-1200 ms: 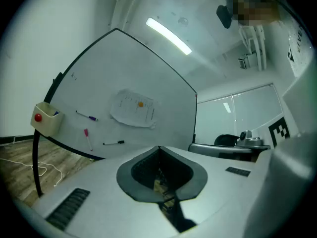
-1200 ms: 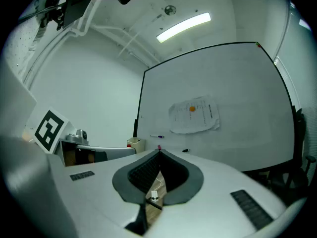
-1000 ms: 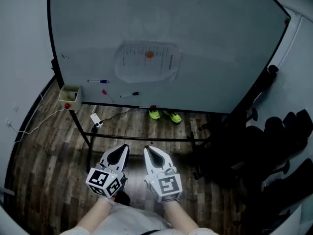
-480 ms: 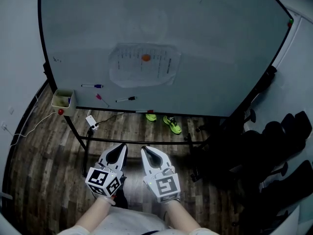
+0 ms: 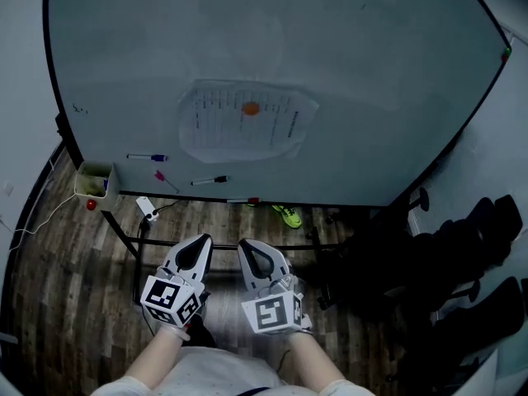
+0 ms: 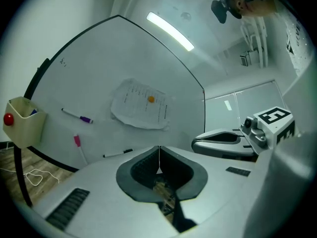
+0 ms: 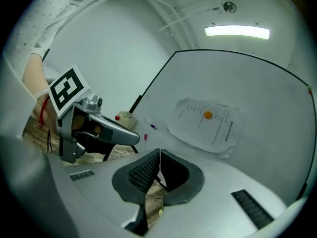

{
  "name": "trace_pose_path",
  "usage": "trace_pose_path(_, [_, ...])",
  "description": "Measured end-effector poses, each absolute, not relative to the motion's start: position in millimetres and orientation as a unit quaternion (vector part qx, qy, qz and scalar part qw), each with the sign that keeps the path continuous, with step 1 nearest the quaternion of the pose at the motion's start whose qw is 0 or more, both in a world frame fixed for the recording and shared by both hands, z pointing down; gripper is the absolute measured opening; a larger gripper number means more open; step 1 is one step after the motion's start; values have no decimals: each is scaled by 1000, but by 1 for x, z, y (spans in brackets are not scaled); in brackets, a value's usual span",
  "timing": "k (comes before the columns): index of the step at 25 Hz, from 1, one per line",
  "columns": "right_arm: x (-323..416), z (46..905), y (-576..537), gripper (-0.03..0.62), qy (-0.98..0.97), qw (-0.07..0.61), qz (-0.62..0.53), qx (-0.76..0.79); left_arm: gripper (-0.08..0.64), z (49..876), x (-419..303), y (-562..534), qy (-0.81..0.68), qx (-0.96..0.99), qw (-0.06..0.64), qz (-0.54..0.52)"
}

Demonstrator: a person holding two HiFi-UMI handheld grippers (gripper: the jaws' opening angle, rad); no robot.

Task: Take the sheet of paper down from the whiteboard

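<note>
A printed sheet of paper (image 5: 246, 124) hangs on the whiteboard (image 5: 355, 81), pinned by an orange round magnet (image 5: 250, 109). The left gripper view shows the sheet of paper (image 6: 141, 104) ahead, and so does the right gripper view, with the paper (image 7: 208, 124) and its magnet (image 7: 207, 115). My left gripper (image 5: 198, 246) and right gripper (image 5: 251, 250) are side by side low in the head view, well short of the board. Both are shut with nothing between their jaws.
Several markers (image 5: 147, 157) cling to the board's lower left. A small tray (image 5: 93, 182) with a red magnet hangs at the left corner. The board's stand bar (image 5: 223, 239) crosses the wooden floor ahead. Dark office chairs (image 5: 462, 271) stand at the right. A green shoe (image 5: 288, 215) lies under the board.
The whiteboard and paper have grown larger in the head view as I came closer. Both grippers went forward together, still shut. The right gripper has rolled a little.
</note>
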State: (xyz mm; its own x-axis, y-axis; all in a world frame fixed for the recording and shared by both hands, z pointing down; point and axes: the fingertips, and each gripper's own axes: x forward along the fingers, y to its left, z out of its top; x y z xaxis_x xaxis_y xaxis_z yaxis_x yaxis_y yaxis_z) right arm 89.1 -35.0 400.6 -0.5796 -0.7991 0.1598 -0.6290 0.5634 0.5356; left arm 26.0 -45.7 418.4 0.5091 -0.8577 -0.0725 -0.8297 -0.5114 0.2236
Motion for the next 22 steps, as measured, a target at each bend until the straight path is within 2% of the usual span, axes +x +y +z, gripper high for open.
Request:
trace_pose_path(16, [63,387,-122,20,-809,264,-320,417,17,415,13,-131,-461,881,76,-78])
trace_pose_path(22, [63,379,-151,21,-762,316,-385,414,18,417,3,-160,-456,882,86,-82])
